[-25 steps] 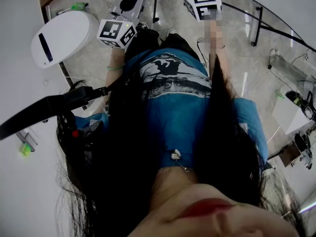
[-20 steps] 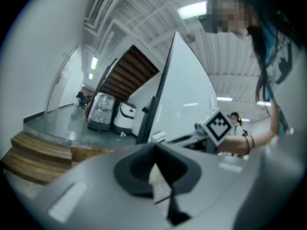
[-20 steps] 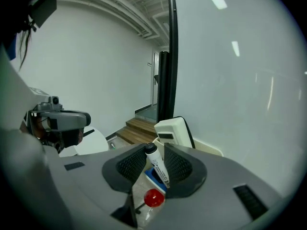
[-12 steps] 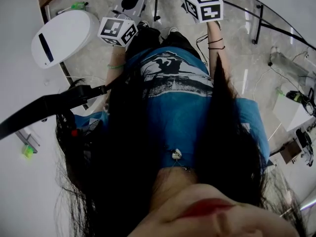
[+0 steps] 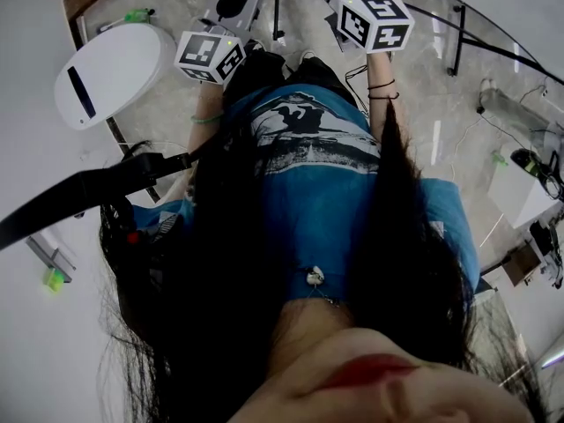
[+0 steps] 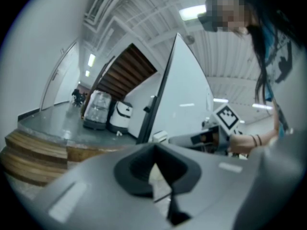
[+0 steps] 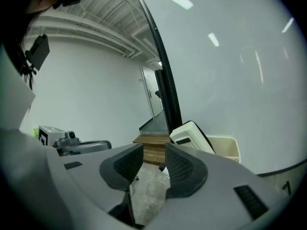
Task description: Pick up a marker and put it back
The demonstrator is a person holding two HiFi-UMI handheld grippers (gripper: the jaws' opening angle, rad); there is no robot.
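A grey marbled stone floor (image 5: 167,104) lies between plain white walls. Nearest to you are your long dark hair and your blue printed T-shirt (image 5: 308,192). One green band (image 5: 204,120) circles your left wrist and two black bands (image 5: 384,89) circle your right.

Past them you hold two grippers, each carrying one cube of black-and-white square markers. The left gripper (image 6: 154,169) has its dark pads drawn together at the tips. A pale sliver shows in the seam behind them, and you cannot tell what it is. The right gripper (image 7: 153,164) has just been opening. Its two ribbed pads stand well apart, released, with only floor showing between them.

Farther out, on your left, stands one white rounded unit with a dark slot (image 5: 110,69). Just beyond it, one slim white stick with a green end (image 5: 132,14) lies on the floor. It is the only marker-like thing in view, too small to be sure of, and well apart from both grippers. On your right rises one curved glass panel on a black frame (image 5: 458,33). Farthest off, brown wooden steps (image 6: 33,152) lead up to two pale machines (image 6: 108,111) standing side by side.
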